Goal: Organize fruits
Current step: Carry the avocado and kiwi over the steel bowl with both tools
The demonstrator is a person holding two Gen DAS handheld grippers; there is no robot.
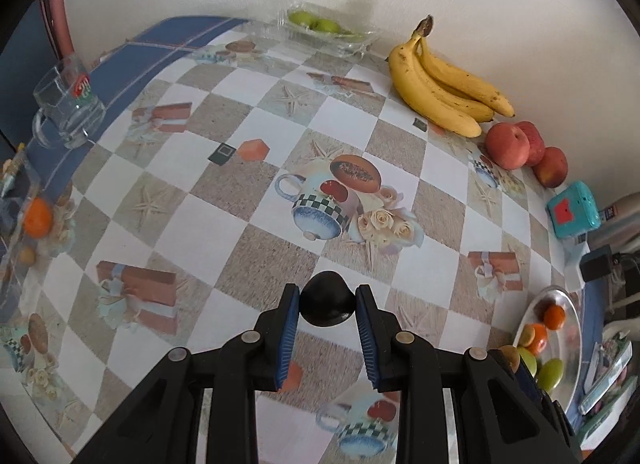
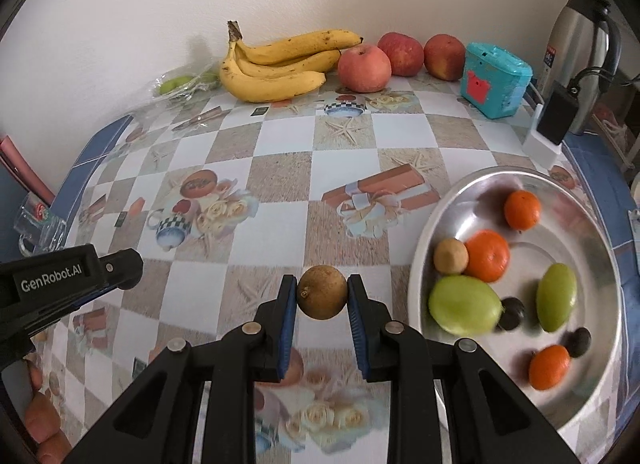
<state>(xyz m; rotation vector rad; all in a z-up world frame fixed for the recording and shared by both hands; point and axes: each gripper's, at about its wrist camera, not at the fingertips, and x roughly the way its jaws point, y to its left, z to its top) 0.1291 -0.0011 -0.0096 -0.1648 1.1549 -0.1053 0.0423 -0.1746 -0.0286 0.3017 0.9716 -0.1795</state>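
My left gripper (image 1: 327,300) is shut on a small dark plum (image 1: 326,302) and holds it above the checked tablecloth. My right gripper (image 2: 322,298) is shut on a small brown round fruit (image 2: 322,292), just left of a metal plate (image 2: 600,248). The plate holds tangerines (image 2: 487,255), green fruits (image 2: 464,305), dark plums (image 2: 512,314) and a brown fruit (image 2: 451,256). A banana bunch (image 2: 276,64) and three red apples (image 2: 364,67) lie by the wall. The left gripper's body (image 2: 60,284) shows in the right wrist view.
A clear tray with green fruits (image 1: 324,26) stands at the back. A glass mug (image 1: 68,108) stands at the left edge, an orange fruit (image 1: 38,218) below it. A teal box (image 2: 494,80), a kettle (image 2: 580,36) and a charger (image 2: 554,124) stand at the right.
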